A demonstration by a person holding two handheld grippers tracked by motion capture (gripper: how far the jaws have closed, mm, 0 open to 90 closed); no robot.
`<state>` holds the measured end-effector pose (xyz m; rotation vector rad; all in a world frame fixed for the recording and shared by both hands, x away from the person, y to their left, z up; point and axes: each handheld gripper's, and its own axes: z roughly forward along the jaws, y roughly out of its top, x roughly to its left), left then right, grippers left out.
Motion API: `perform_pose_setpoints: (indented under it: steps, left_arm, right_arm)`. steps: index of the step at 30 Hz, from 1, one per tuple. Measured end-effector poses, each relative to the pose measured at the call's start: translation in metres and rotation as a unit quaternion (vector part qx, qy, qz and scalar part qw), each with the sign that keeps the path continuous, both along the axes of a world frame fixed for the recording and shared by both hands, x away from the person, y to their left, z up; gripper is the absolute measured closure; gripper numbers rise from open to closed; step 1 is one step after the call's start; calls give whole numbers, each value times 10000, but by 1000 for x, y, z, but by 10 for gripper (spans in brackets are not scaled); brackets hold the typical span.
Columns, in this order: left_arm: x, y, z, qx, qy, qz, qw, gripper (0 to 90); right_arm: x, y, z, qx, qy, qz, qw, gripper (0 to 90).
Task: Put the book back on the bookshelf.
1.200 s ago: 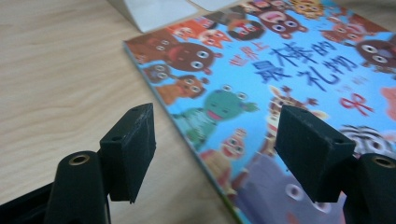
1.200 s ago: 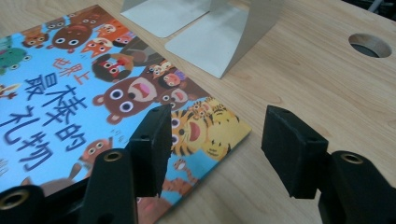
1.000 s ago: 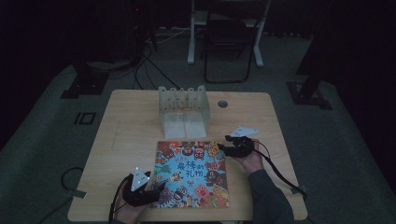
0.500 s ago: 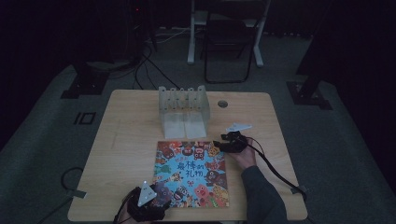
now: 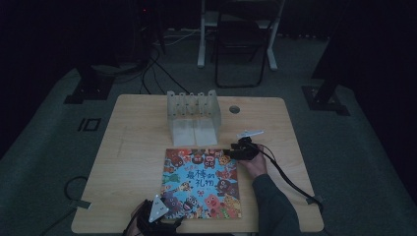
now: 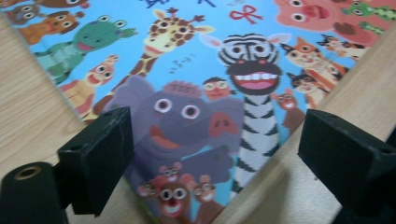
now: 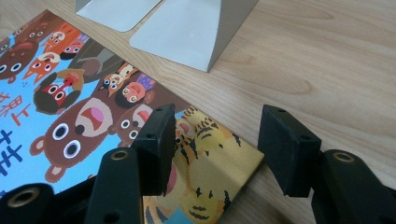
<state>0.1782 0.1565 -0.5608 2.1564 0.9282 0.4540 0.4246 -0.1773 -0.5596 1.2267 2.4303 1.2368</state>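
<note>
A picture book (image 5: 204,182) with cartoon animals on a blue cover lies flat on the wooden table (image 5: 133,147). My left gripper (image 5: 171,218) is at the book's near left corner. In the left gripper view its jaws (image 6: 212,149) stand wide apart over that corner of the book (image 6: 187,70); they have just been opening, and nothing is gripped between them. My right gripper (image 5: 228,153) is at the book's far right corner. Its jaws (image 7: 217,140) sit half apart and have closed slightly. The left one is over the cover (image 7: 70,107), the right one over bare wood, and the pads are not pressing.
A pale slotted book rack (image 5: 193,105) stands behind the book, and its flat base plates (image 7: 187,32) lie just beyond the right gripper. A round cable hole (image 5: 234,109) sits to the rack's right. Beyond the table stands a chair (image 5: 241,44), and cables run across the floor.
The left gripper has slid back toward the table's near edge and its jaws have spread. The right gripper has moved left and down onto the book's far right corner.
</note>
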Motion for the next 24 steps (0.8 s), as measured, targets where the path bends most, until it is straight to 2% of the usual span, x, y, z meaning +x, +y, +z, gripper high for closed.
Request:
perform_pose_setpoints:
  steps: [1, 6, 7, 8, 9, 10, 12, 14, 17, 20, 24]
  left_arm:
    - [0, -3, 0, 82, -48, -10, 10000, 92]
    - [0, -7, -1, 153, -39, -12, 9999, 91]
    - [-1, -8, -1, 169, -51, -28, 9998, 91]
    - [-2, -10, 0, 161, -83, -93, 9998, 89]
    - [-2, -11, 0, 154, -80, -135, 9998, 84]
    - [-2, -12, 0, 155, -85, -156, 9997, 76]
    - [-3, -12, 0, 165, -97, -174, 9997, 76]
    - [-3, -11, 0, 196, -103, -128, 9997, 76]
    - [-2, -10, -1, 217, -92, -95, 9997, 75]
    - [-2, -12, -2, 314, -111, -117, 9994, 74]
    - [-3, -16, -4, 453, -194, -167, 9986, 65]
  right_arm:
    - [0, 0, 0, -2, -4, -4, 10000, 465]
    - [0, -2, 1, 204, 61, -76, 9997, 461]
    - [0, -5, 1, 439, 104, -43, 9990, 509]
    - [0, -8, 2, 869, 243, 41, 9959, 553]
    - [-1, -6, 4, 811, 175, 7, 9966, 554]
    - [-2, -4, 6, 581, 19, -50, 9983, 552]
    - [-2, -4, 7, 441, -31, -152, 9989, 543]
    - [-2, -6, 6, 332, -6, -259, 9991, 529]
    - [1, -11, 1, 283, 175, -317, 9989, 512]
    - [1, -14, -2, 415, 301, -302, 9982, 523]
    - [0, -15, -1, 616, 346, -287, 9971, 526]
